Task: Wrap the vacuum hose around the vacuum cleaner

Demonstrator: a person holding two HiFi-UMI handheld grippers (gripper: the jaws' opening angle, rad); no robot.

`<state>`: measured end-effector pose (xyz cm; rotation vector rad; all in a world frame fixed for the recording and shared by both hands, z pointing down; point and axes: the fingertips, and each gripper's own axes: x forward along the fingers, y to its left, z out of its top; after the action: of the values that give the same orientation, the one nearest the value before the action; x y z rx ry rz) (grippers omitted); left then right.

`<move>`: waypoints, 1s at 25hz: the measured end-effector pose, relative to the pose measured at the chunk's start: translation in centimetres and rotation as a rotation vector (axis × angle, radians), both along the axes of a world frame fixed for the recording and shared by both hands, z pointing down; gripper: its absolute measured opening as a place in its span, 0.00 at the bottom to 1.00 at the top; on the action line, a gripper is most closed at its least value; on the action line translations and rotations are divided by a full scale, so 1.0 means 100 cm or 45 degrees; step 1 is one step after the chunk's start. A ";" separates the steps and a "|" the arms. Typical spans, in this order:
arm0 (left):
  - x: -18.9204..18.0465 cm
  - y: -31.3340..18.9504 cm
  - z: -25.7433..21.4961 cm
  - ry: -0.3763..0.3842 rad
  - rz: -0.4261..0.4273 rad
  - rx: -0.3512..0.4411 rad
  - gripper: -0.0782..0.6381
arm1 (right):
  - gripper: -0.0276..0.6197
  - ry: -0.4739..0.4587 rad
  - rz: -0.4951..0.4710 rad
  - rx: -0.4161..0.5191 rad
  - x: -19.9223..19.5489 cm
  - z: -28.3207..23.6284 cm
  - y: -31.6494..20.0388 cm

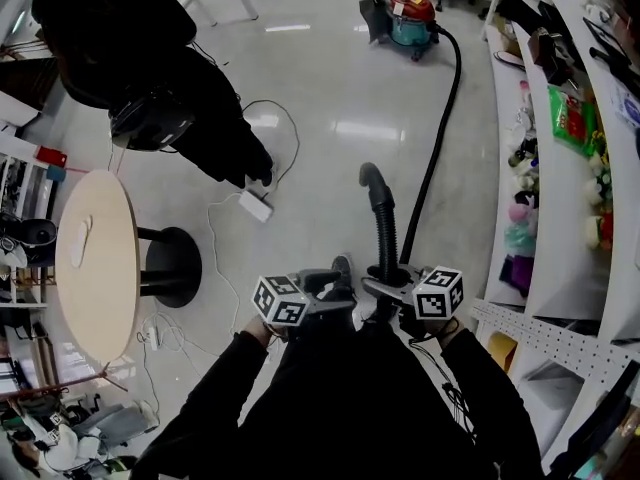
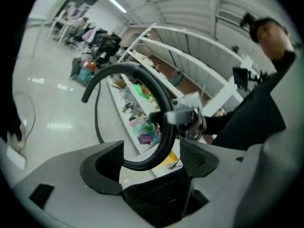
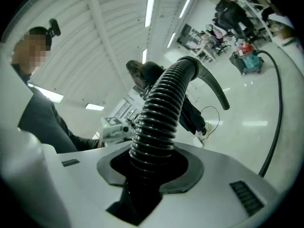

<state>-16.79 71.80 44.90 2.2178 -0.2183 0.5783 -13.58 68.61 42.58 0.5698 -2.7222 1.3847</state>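
The red-and-teal vacuum cleaner (image 1: 412,18) stands far off on the shiny floor. Its black ribbed hose (image 1: 440,138) trails across the floor toward me and rises to a curved handle end (image 1: 375,183). My right gripper (image 1: 385,290) is shut on the hose just below that end; in the right gripper view the ribbed hose (image 3: 159,122) is clamped between the jaws of the right gripper (image 3: 154,163). My left gripper (image 1: 340,286) sits close beside it. In the left gripper view the left gripper (image 2: 149,158) stands wide open, and the hose (image 2: 161,141) arcs through the gap without touching the pads.
A person in black (image 1: 190,98) stands at the upper left near a white cable and power block (image 1: 255,206). A round wooden table (image 1: 95,263) with a black base is at the left. Curved white shelves (image 1: 560,168) full of goods line the right side.
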 end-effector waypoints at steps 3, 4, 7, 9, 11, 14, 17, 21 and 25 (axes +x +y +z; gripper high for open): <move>0.034 -0.005 0.008 -0.053 0.218 0.197 0.63 | 0.27 -0.064 0.151 -0.146 0.008 -0.001 -0.043; 0.044 -0.012 0.012 -0.058 0.272 0.247 0.63 | 0.27 -0.095 0.197 -0.192 0.010 -0.002 -0.058; 0.068 -0.034 0.026 -0.038 0.407 0.293 0.63 | 0.27 -0.205 0.344 -0.310 0.018 -0.007 -0.105; 0.080 -0.047 0.034 -0.006 0.477 0.248 0.63 | 0.27 -0.274 0.440 -0.345 0.024 -0.016 -0.139; 0.089 -0.064 0.038 0.046 0.505 0.179 0.63 | 0.27 -0.338 0.519 -0.344 0.031 -0.026 -0.174; 0.094 -0.105 0.034 0.093 0.499 0.136 0.37 | 0.28 -0.370 0.631 -0.393 0.045 -0.025 -0.220; 0.089 -0.127 0.024 0.090 0.608 0.089 0.34 | 0.28 -0.466 0.672 -0.446 0.047 -0.024 -0.250; 0.078 -0.144 0.001 0.139 0.759 -0.040 0.31 | 0.39 -0.578 0.711 -0.482 0.045 -0.021 -0.278; 0.064 -0.191 -0.024 0.306 0.646 -0.258 0.31 | 0.43 -0.448 0.831 -0.430 0.077 -0.001 -0.285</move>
<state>-10.35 52.66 42.45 2.1182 0.5198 0.5625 -5.89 40.15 42.47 1.3781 -2.5361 2.2136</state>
